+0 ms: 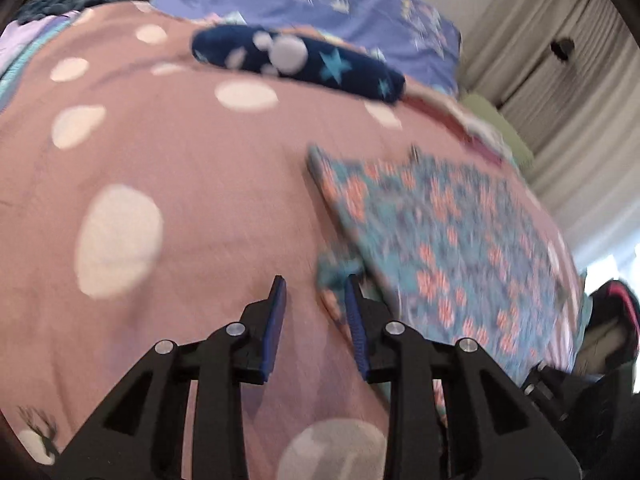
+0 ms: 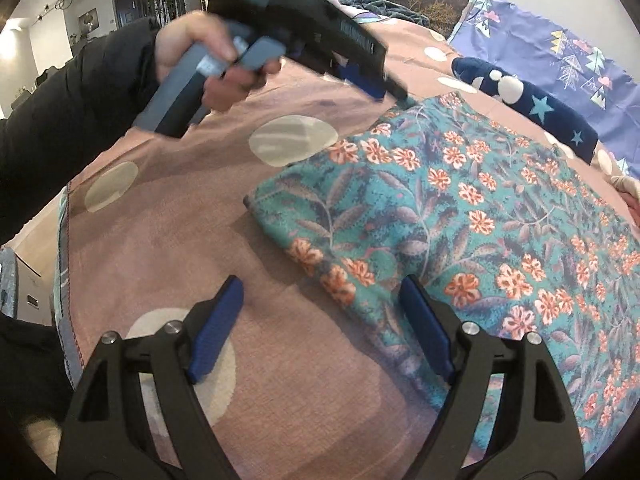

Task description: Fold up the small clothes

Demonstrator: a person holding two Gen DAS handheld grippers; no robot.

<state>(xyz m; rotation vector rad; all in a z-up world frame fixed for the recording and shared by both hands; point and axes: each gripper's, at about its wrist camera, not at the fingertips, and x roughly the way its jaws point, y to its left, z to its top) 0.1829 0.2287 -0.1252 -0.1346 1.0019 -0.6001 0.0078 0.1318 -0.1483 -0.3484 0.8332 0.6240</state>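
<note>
From the left wrist, the left gripper (image 1: 316, 300) is open with nothing in it, just beside the near corner of the flowery cloth (image 1: 448, 232) lying flat on the pink spotted bedspread (image 1: 180, 184). From the right wrist, the right gripper (image 2: 320, 312) is wide open and empty at the cloth's (image 2: 460, 220) edge. It looks soft, thin and floppy, so pinch the corners

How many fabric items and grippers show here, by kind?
Floral garment: 1
Navy starred cloth: 1
Pink dotted bedspread: 1
Purple patterned sheet: 1
Grippers: 2, left gripper and right gripper, both open and empty
Total: 6
</note>
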